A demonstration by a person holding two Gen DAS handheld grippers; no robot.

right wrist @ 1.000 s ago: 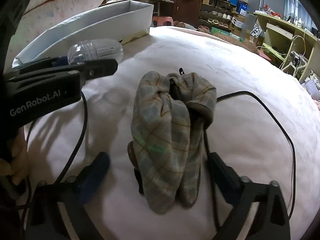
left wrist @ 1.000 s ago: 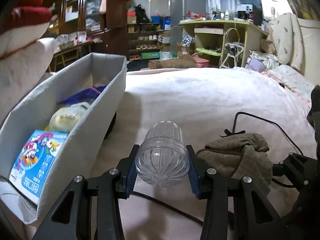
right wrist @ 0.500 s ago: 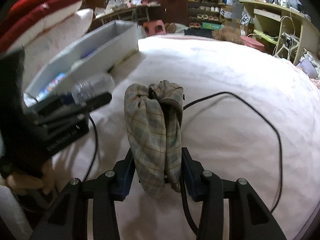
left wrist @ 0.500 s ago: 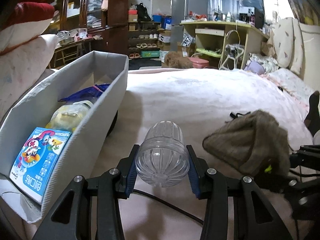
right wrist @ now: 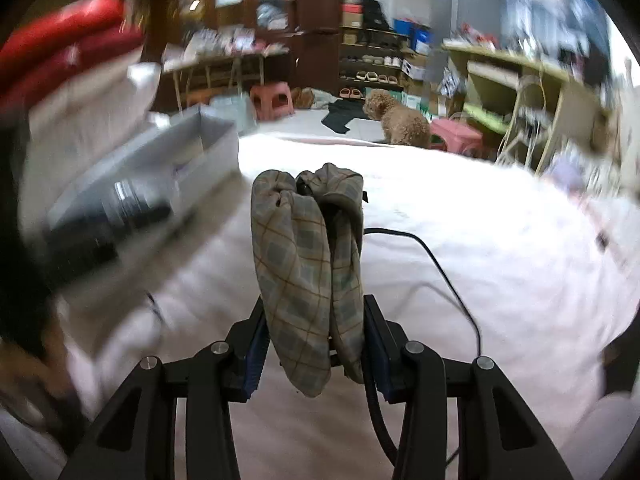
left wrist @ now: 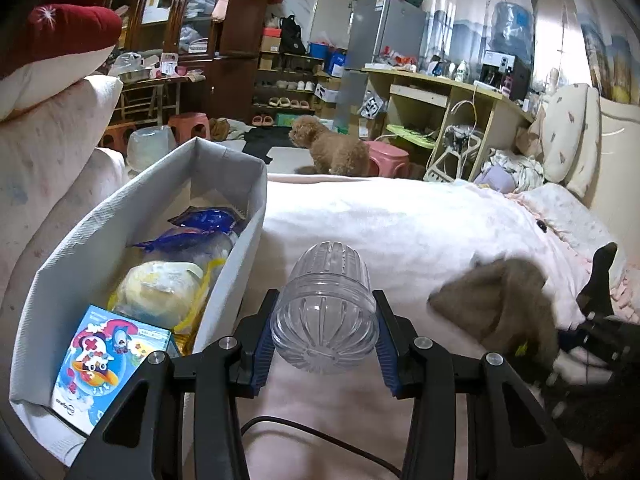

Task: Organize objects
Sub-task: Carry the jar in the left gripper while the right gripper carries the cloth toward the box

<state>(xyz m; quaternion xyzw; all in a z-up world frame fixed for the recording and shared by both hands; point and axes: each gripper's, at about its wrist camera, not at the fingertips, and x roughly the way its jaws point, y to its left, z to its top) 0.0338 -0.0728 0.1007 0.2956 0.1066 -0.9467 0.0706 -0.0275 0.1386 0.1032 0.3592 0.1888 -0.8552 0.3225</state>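
**Mei:** Behind the bed I see a crowded room, with shelves, a fridge and a small brown dog (left wrist: 334,151) on the floor. On the white bed cover (left wrist: 400,224) stands a long grey fabric box (left wrist: 236,264), at the left of the left wrist view.

**Tomas:** And what do the hands carry?

**Mei:** The left gripper (left wrist: 324,344) has its jaws closed narrow on a clear plastic bottle (left wrist: 325,308), low in the middle of the frame, just right of the box wall. The right gripper (right wrist: 314,344) has its jaws pressed on a folded plaid cloth (right wrist: 308,268), which stands up between them in the centre of the right wrist view. A black cable (right wrist: 436,264) lies on the bed beside the cloth.

**Tomas:** So what is the step, do you think?

**Mei:** I judge that both things go into the box. It holds already a blue carton (left wrist: 108,356) at the near end and bagged items (left wrist: 176,280) behind it.

**Tomas:** How to do it well?

**Mei:** Bring the bottle over the wall first and lower it into free space at the far end, not on the carton. The cloth is soft, so keep the grip firm. I cannot tell whether the cable is caught in it; check this before placing it.
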